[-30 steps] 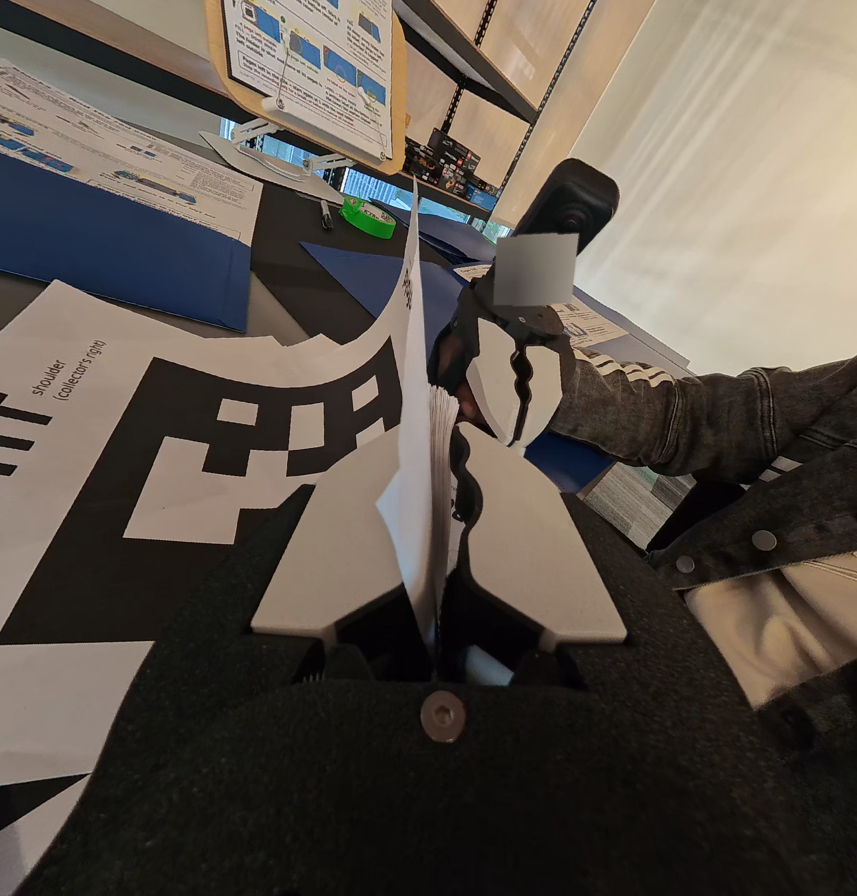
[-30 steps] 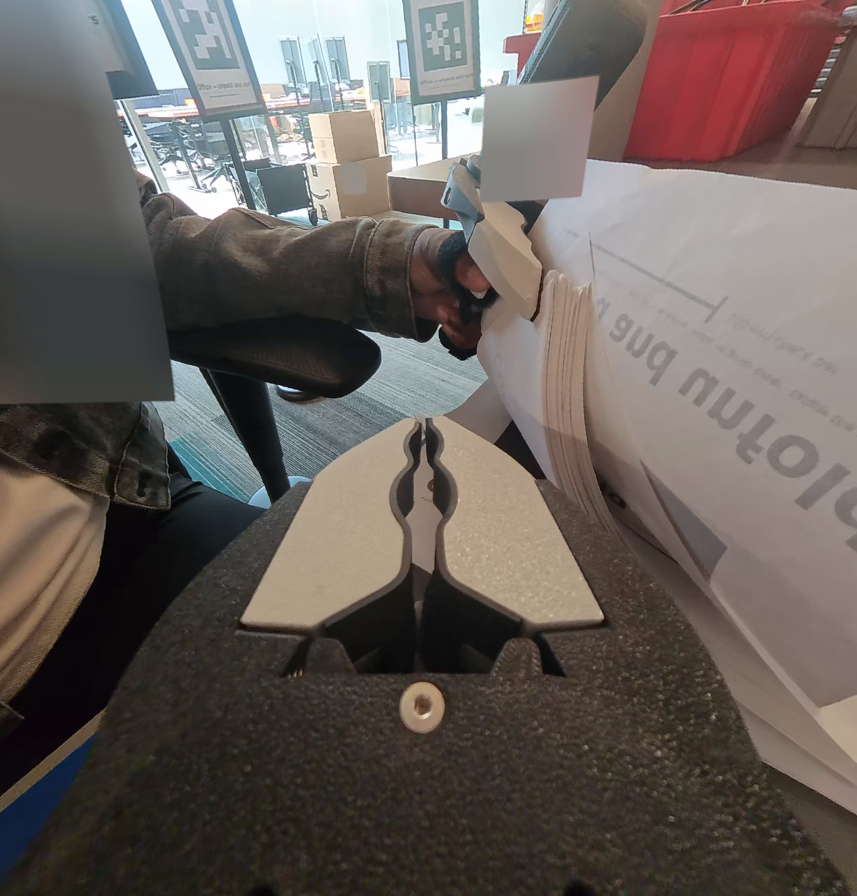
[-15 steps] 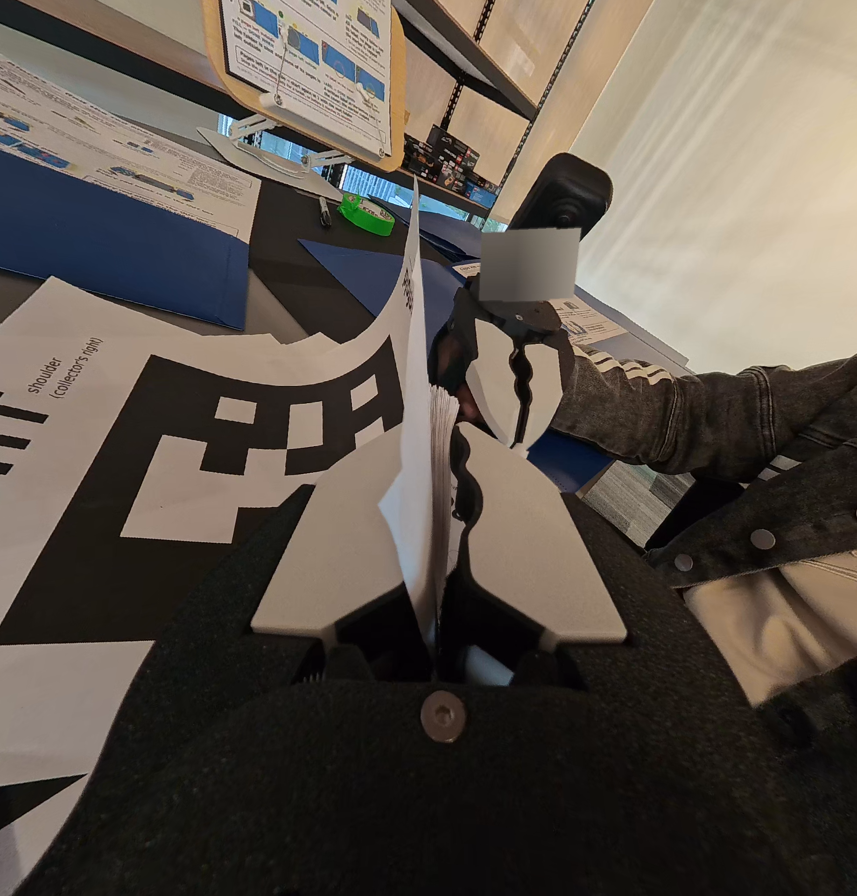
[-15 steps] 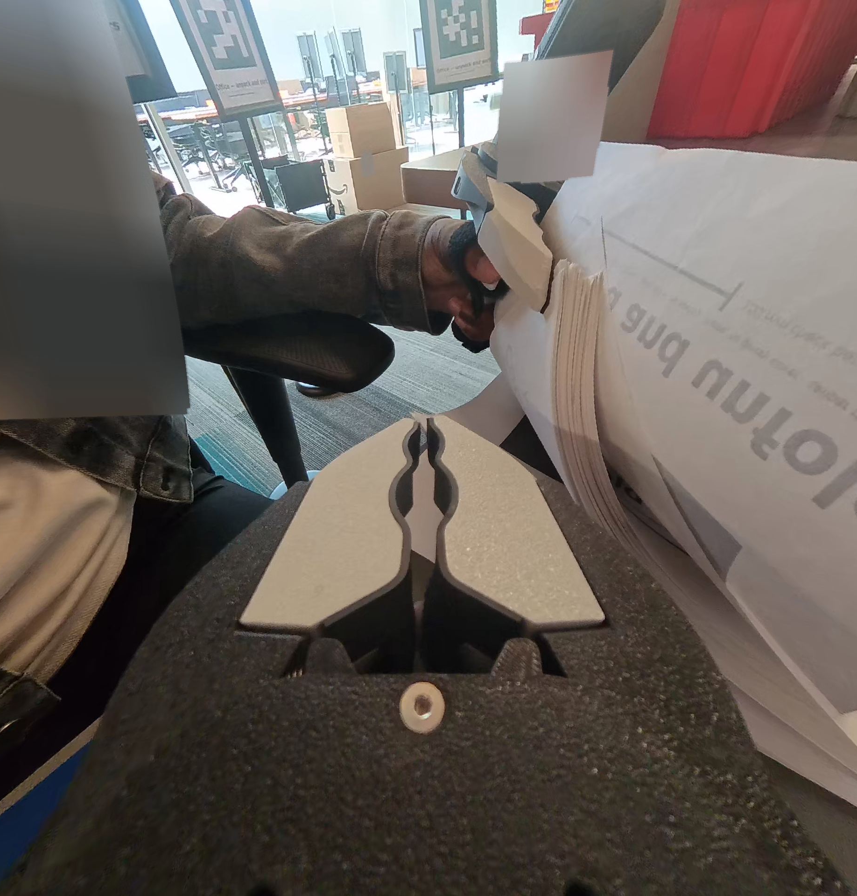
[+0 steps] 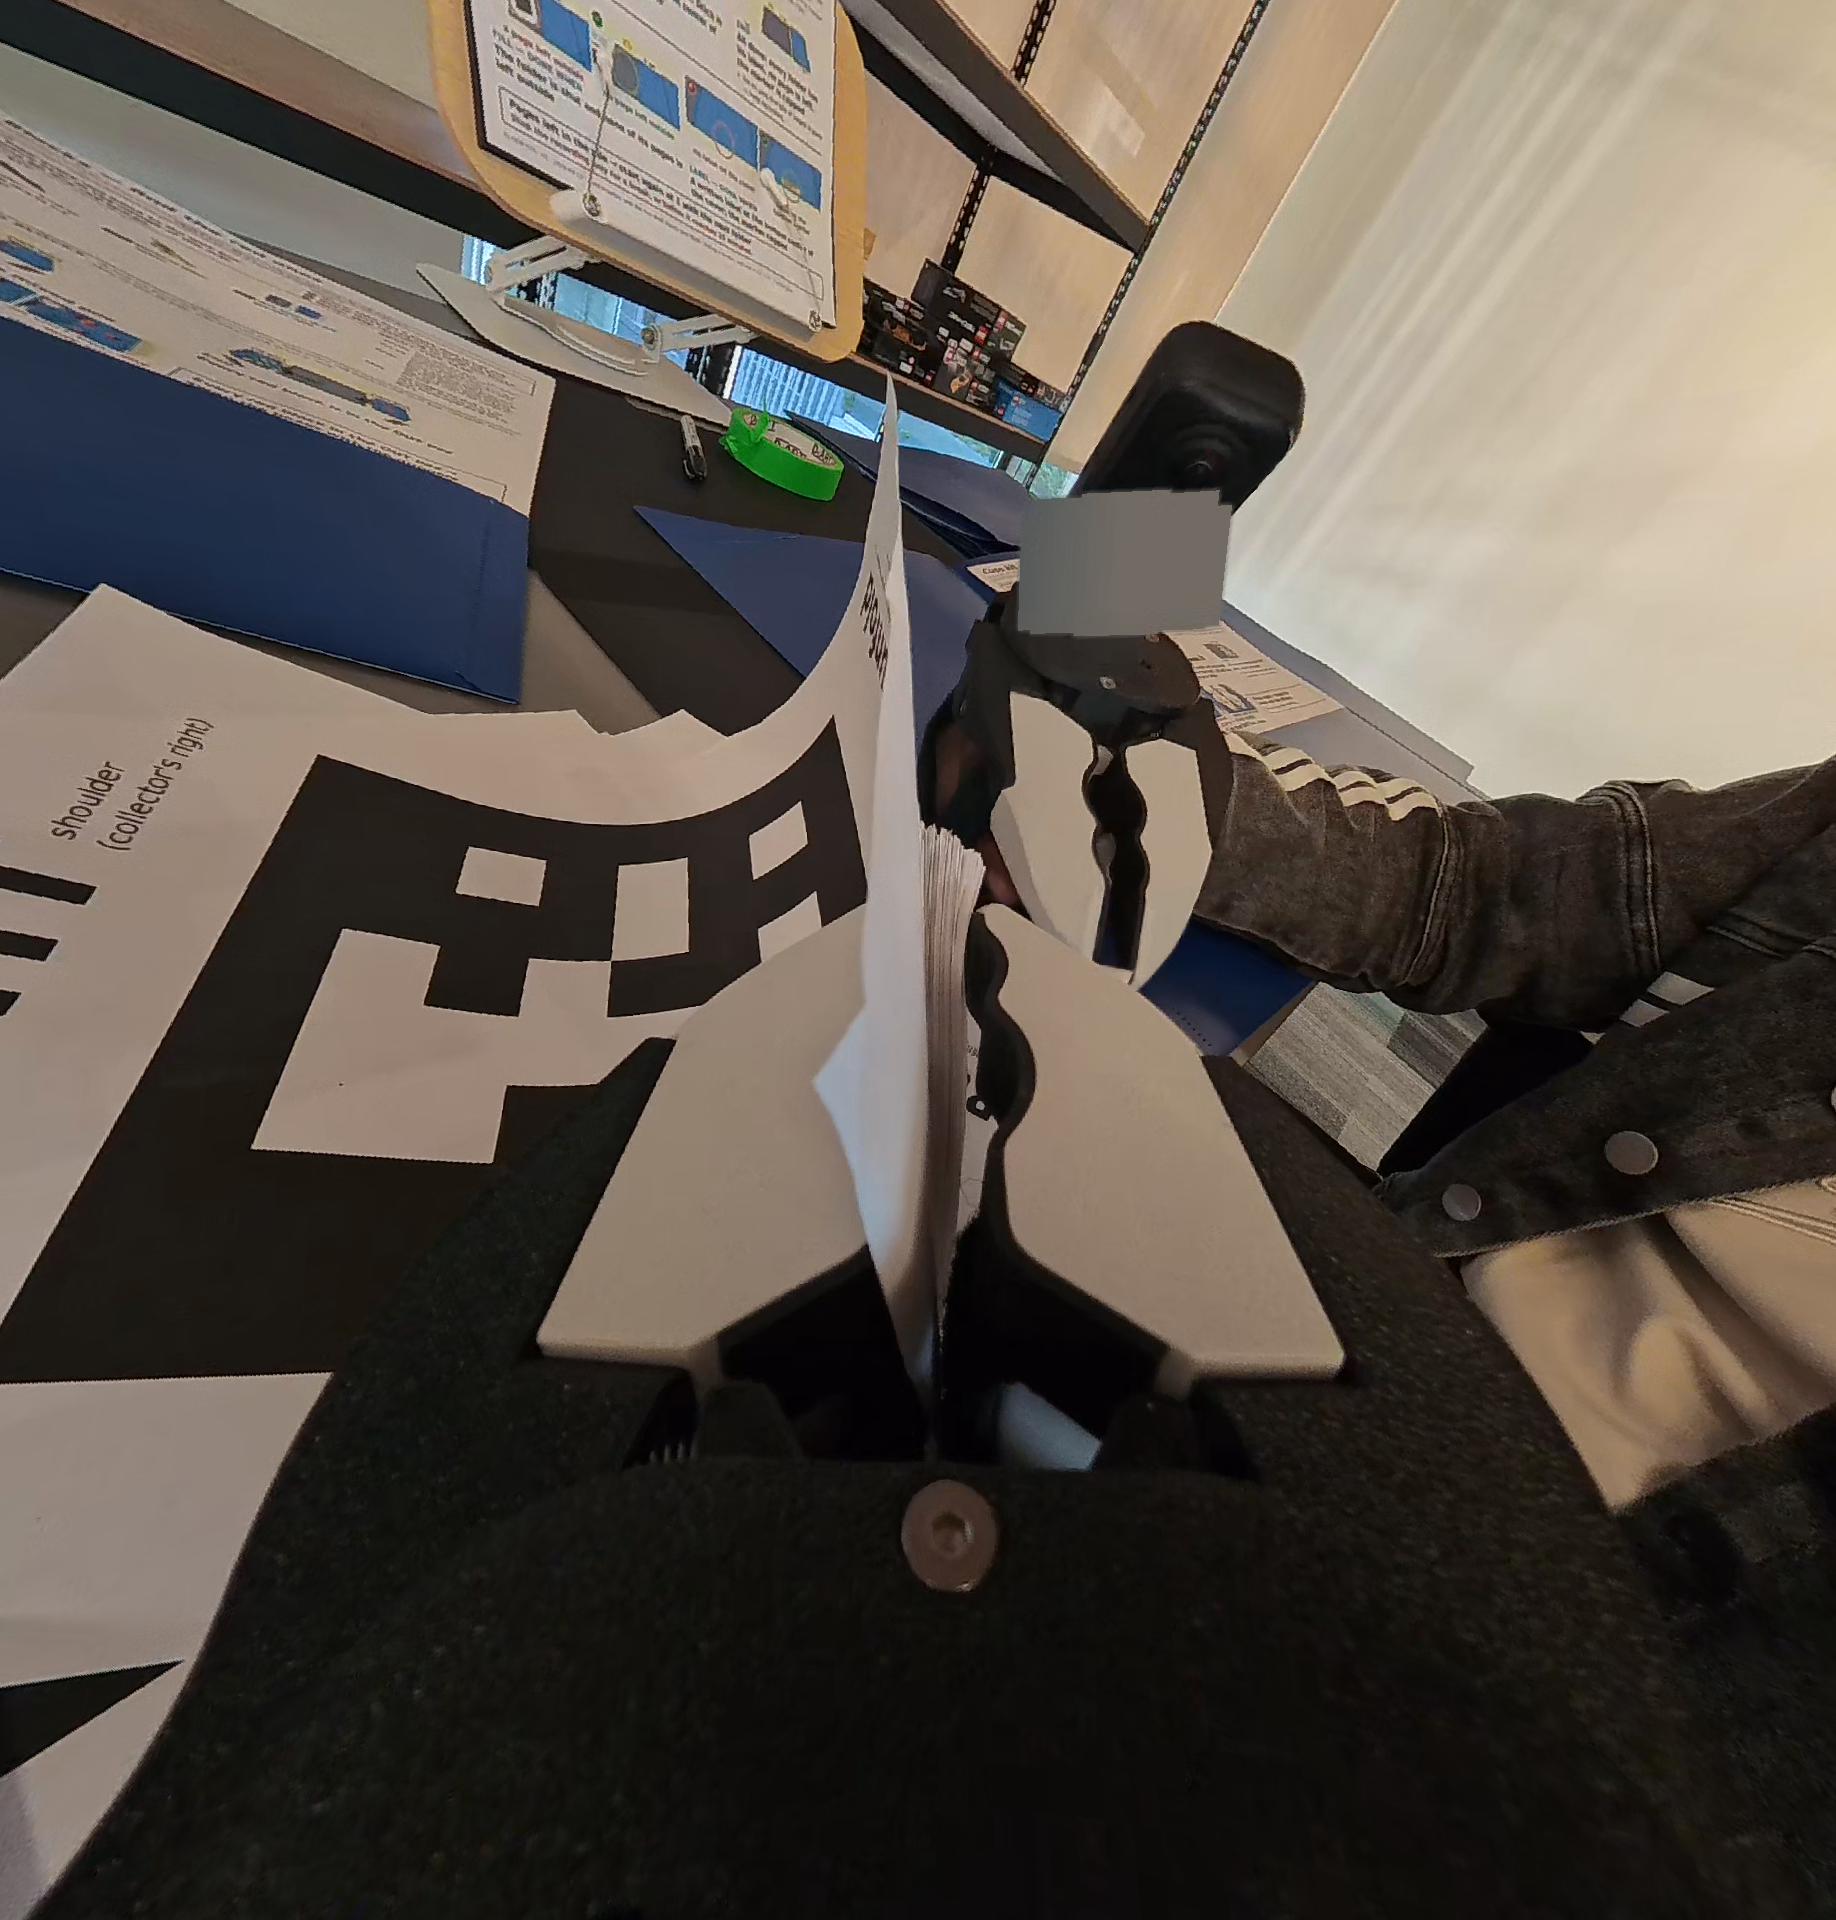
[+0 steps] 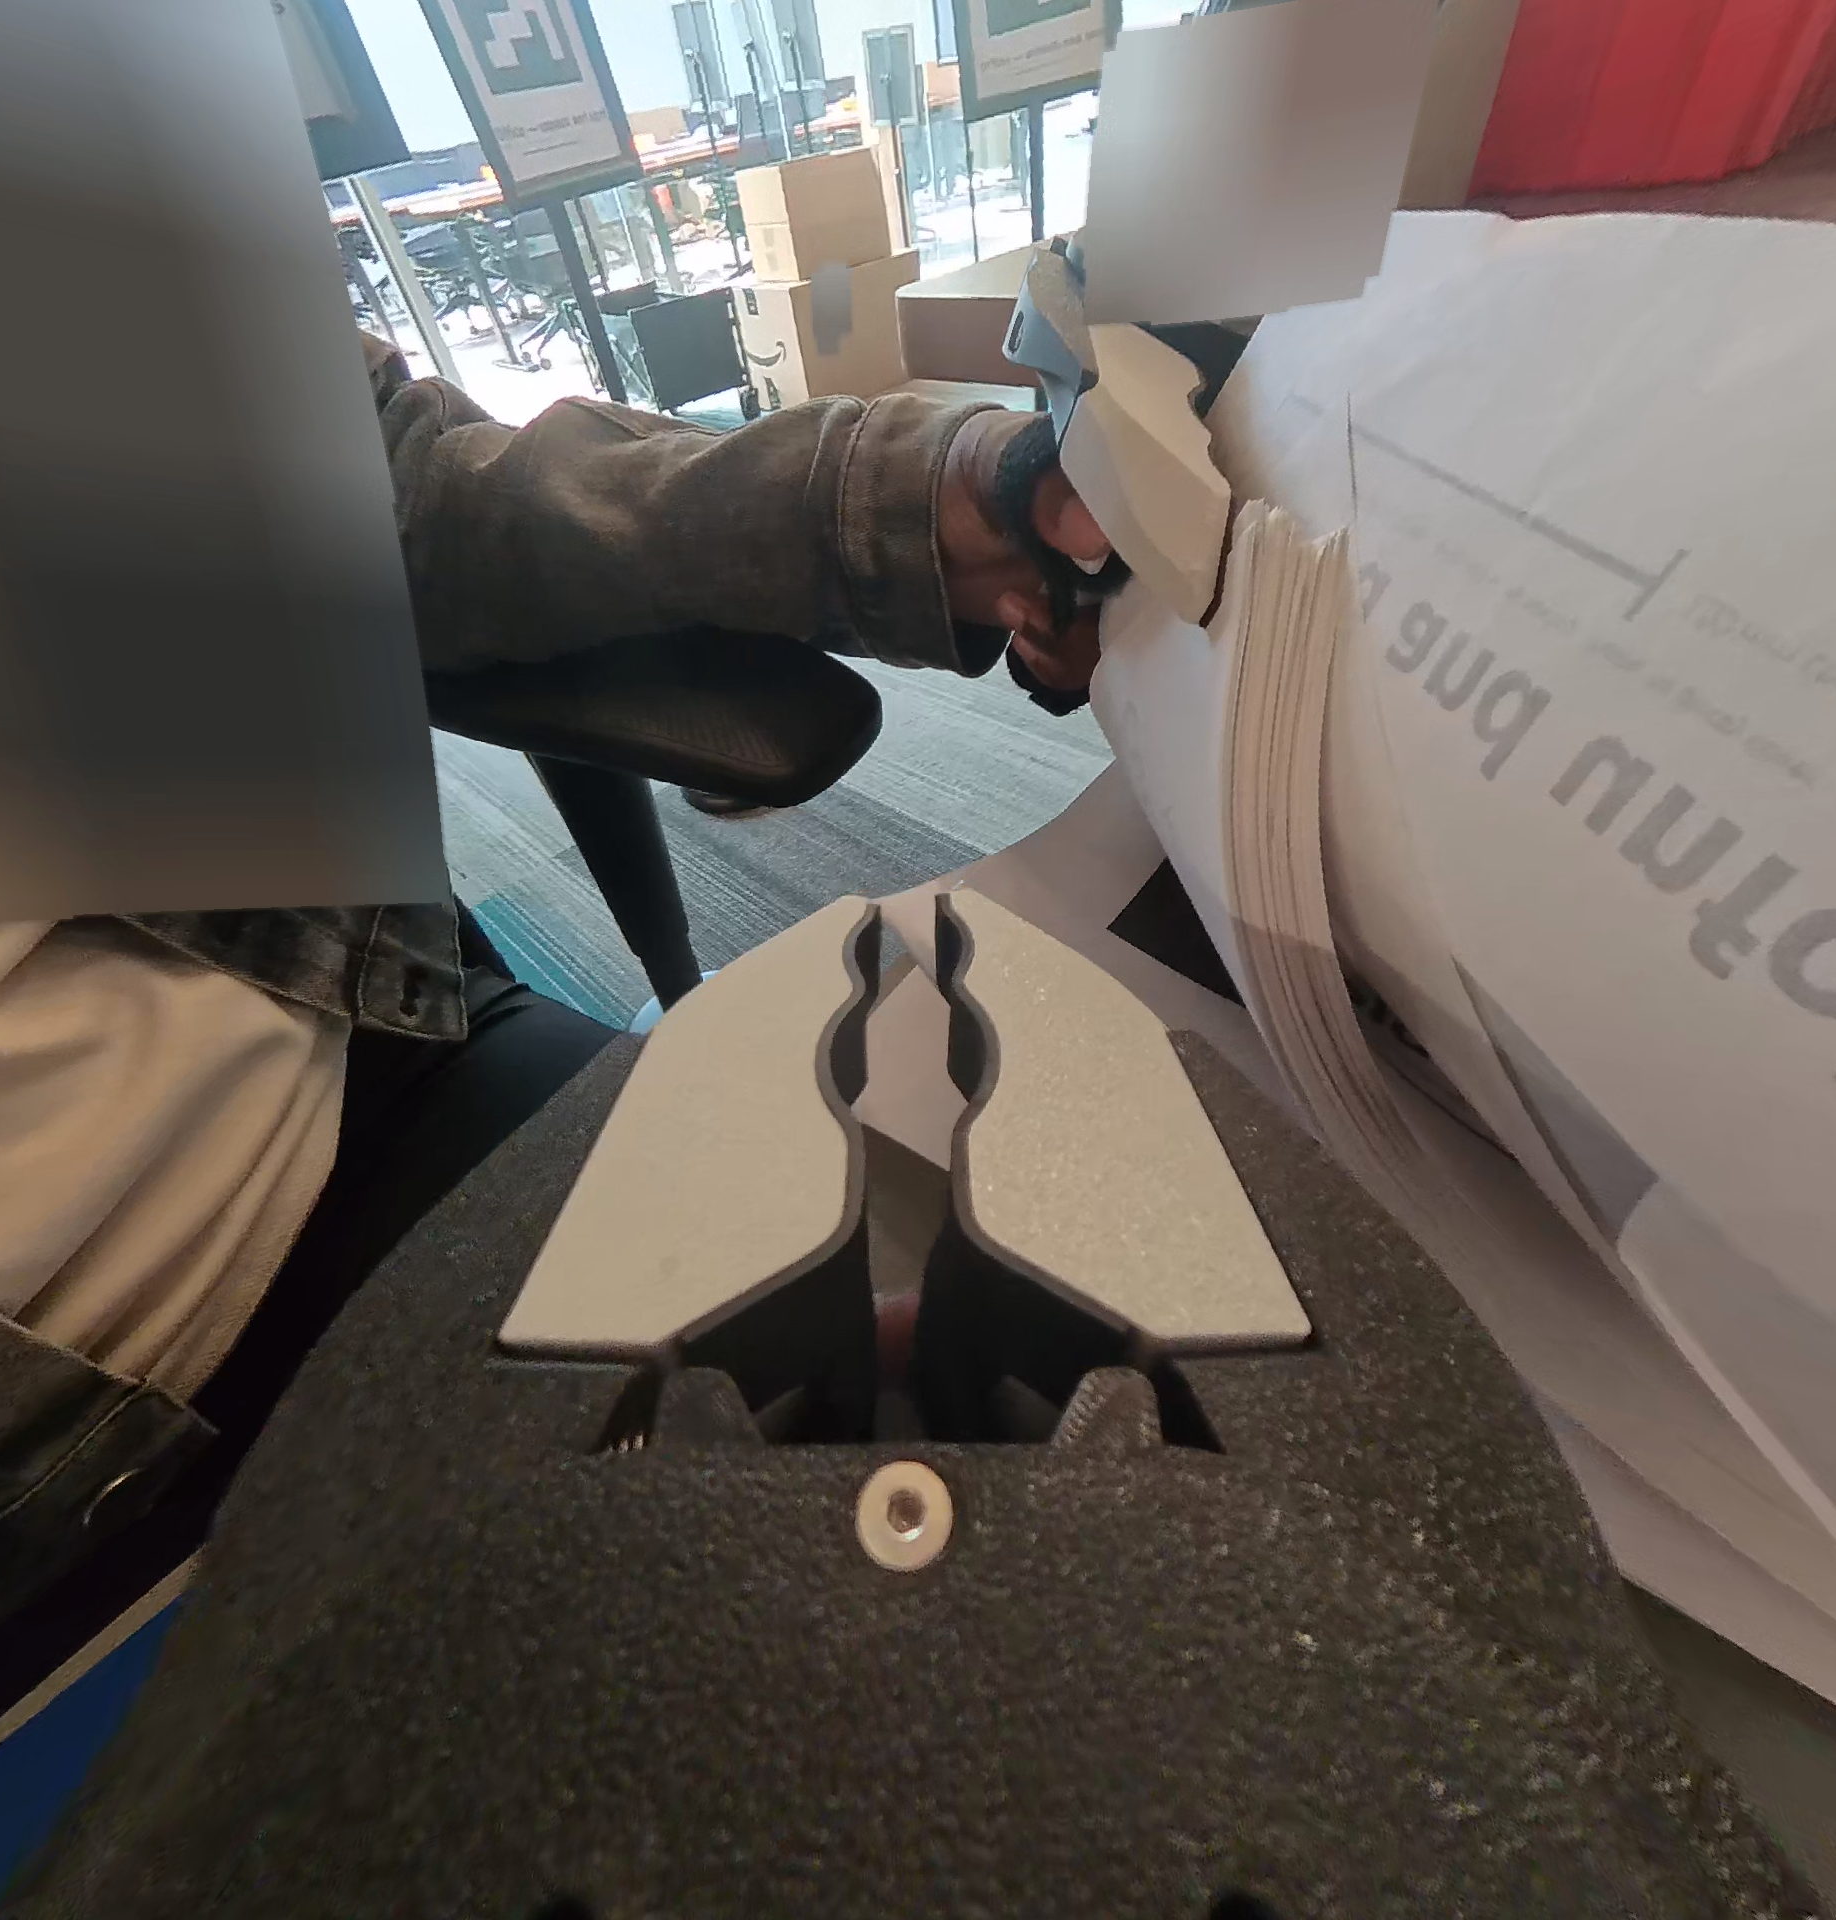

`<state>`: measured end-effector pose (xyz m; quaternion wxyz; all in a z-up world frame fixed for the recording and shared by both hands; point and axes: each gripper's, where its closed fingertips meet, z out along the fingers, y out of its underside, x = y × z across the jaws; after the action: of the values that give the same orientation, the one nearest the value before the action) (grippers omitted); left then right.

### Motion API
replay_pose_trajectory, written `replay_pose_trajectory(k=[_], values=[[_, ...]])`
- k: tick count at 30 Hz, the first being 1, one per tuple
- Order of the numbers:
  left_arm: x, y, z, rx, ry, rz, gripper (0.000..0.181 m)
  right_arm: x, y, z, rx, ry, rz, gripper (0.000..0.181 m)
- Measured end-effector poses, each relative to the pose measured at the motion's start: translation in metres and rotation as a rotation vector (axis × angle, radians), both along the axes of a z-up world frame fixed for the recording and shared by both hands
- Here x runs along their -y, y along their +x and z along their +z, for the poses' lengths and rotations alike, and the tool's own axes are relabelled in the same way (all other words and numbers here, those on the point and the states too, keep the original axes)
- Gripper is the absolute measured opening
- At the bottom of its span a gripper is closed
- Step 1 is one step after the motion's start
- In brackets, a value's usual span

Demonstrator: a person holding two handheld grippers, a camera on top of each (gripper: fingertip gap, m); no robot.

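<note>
Room: your dark tabletop (image 5: 623, 488) carries blue folders (image 5: 218, 520), and a metal shelf rack stands beyond it.
Left claw: your left gripper (image 5: 945, 1049) has its grey fingers (image 5: 1132, 1174) pressed onto a thick stack of white printed paper sheets (image 5: 940, 997); the sheet edges run straight up between the jaws.
Paper: the top sheet, printed with large black squares (image 5: 426, 935), curves up from the table at the claw's left into the grip.
Right claw: your right gripper (image 6: 909, 1023) has its jaws parted by a narrow gap, with a white sheet corner (image 6: 909, 1081) lying in that gap; you cannot tell whether the pads touch it.
Stack from the right claw: it bulges just right of the fingers.
Beyond: a roll of green tape (image 5: 784, 457) and a black marker pen (image 5: 692, 460) lie far ahead of the left claw.
</note>
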<state>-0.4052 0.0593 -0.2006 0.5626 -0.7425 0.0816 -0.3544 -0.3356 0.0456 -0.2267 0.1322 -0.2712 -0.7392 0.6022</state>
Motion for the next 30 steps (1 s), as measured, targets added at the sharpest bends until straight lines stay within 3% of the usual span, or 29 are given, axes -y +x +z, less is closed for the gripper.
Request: replay_pose_trajectory(k=[30], values=[[0.0002, 0.0007, -0.0005, -0.001, -0.003, -0.005, 0.015, -0.0044, 0.0013, -0.0013, 0.099, -0.075, 0.006, 0.014]])
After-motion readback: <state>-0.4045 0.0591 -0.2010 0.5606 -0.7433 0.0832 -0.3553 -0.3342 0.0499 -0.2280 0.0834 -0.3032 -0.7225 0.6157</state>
